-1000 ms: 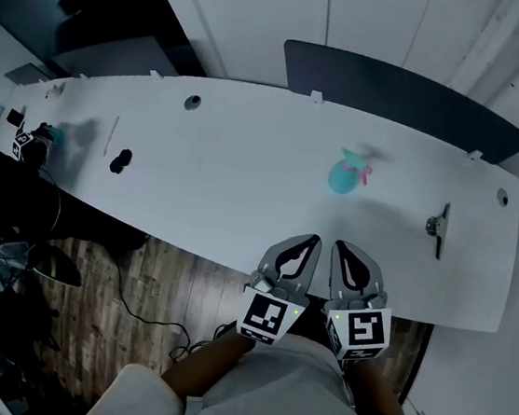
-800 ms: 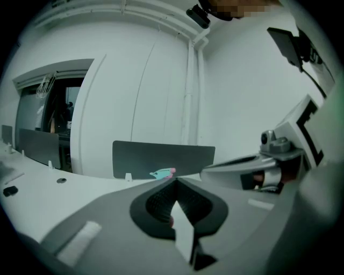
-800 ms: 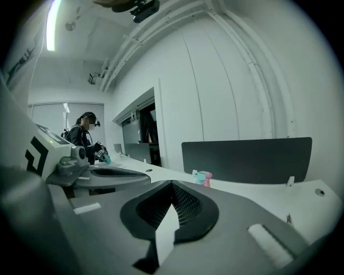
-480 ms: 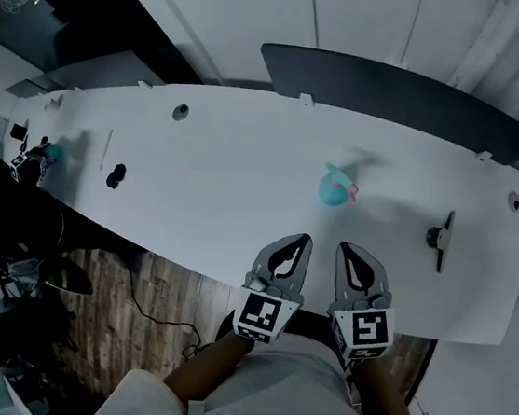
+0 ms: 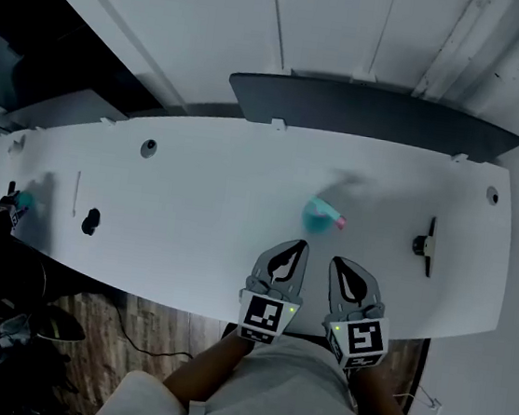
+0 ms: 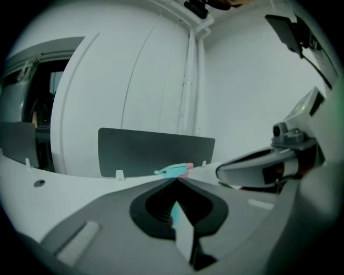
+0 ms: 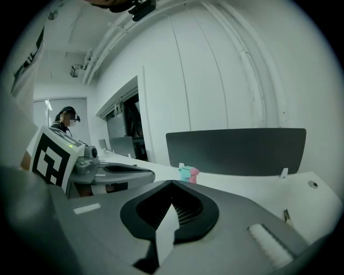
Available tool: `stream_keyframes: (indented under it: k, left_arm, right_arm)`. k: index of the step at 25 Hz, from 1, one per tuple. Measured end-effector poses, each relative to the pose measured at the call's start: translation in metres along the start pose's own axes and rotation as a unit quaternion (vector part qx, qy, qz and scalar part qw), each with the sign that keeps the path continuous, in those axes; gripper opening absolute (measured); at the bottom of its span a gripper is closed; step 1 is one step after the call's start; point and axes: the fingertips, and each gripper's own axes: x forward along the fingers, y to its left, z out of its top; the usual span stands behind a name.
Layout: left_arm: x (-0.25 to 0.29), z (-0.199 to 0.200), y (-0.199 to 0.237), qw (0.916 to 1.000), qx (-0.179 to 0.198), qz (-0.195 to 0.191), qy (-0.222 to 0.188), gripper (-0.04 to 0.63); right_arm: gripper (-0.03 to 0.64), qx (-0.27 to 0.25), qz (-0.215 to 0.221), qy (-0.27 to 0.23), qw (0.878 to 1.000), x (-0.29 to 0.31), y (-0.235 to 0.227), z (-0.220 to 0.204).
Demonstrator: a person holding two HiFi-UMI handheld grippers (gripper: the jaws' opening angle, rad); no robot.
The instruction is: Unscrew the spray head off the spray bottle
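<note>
Spray bottle (image 5: 318, 217): in the head view, a rounded teal body with a pink part at its 3 o'clock side, sitting on the white desk (image 5: 184, 211). The left gripper (image 5: 301, 245) and right gripper (image 5: 336, 260) hang at its 6 o'clock, apart from it.

Left gripper view: jaws pressed together on nothing, bottle beyond the tips at 12 o'clock, teal spout toward 9 o'clock.

Right gripper view: jaws pressed together on nothing, bottle small at 12 o'clock.

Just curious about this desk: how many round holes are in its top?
2. The left hole sits near the back edge of the desk, left of the dark panel; the right hole is at the back right corner. Others may be hidden.
</note>
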Motion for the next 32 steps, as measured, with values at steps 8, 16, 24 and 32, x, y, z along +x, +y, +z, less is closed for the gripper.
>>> stream_keyframes:
  k: [8,16,24,32]
  left_arm:
    - [0.026,-0.022,0.025,0.9987,0.022,-0.034,0.031,0.002]
    - [0.057,-0.062,0.039,0.9961,0.035,-0.009,0.081,0.002]
    - [0.069,-0.069,0.043,0.9945,0.038,0.004,0.097,0.002]
    - [0.068,-0.071,0.043,0.9938,0.043,0.006,0.103,0.002]
  right_arm:
    - [0.000,0.004,-0.031,0.039,0.999,0.028,0.002,-0.013]
    - [0.000,-0.009,0.008,0.070,0.997,0.037,0.004,-0.032]
    - [0.000,-0.010,0.033,0.081,0.996,0.049,-0.008,-0.041]
    - [0.000,-0.008,0.046,0.077,0.996,0.055,-0.003,-0.042]
